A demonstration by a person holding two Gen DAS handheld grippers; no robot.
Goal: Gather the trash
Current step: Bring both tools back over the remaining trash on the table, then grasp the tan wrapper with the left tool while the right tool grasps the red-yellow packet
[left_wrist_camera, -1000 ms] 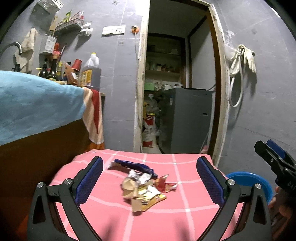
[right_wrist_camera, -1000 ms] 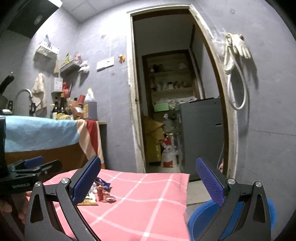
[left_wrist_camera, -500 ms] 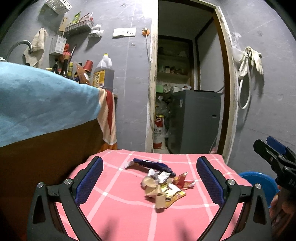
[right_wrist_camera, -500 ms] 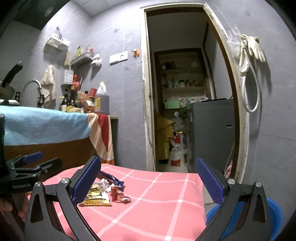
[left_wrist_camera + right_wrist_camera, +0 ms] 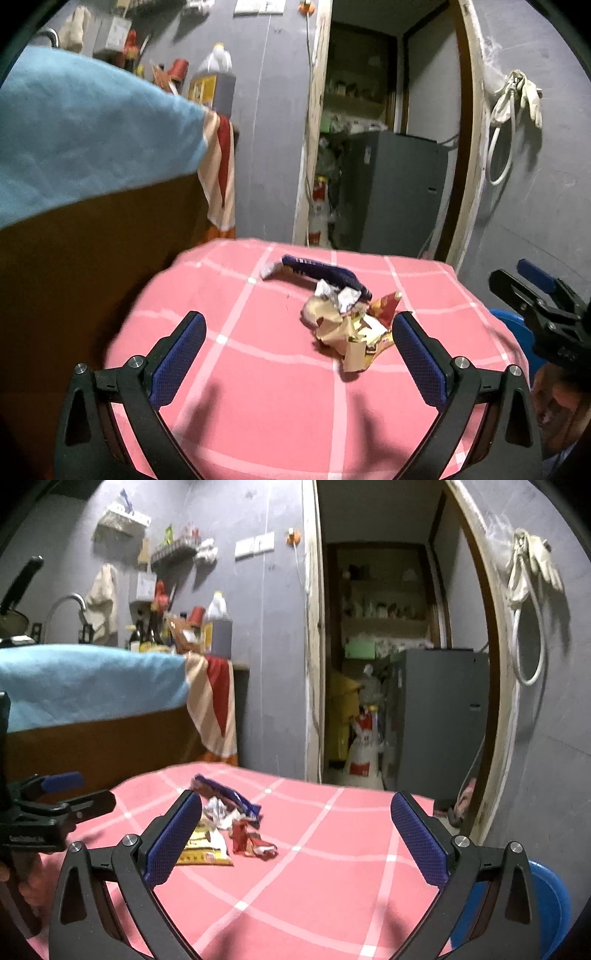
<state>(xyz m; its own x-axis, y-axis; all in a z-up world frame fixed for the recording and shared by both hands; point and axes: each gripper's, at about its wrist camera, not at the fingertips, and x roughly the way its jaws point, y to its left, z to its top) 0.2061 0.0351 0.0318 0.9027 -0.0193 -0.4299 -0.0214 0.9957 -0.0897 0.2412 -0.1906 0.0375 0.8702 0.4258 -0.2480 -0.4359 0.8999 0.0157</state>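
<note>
Loosely heaped crumpled wrappers (image 5: 347,325) on pink cloth (image 5: 258,398), both grippers' jaws wide apart

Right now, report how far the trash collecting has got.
Done: nothing that shows. The pile of crumpled wrappers lies on the pink checked cloth, with the dark blue wrapper at its far edge.
In hand: nothing. The left gripper and right gripper both have open, empty jaws above the cloth.
Left: picking up every wrapper. The blue bin beside the table looks a likely place for them.
</note>
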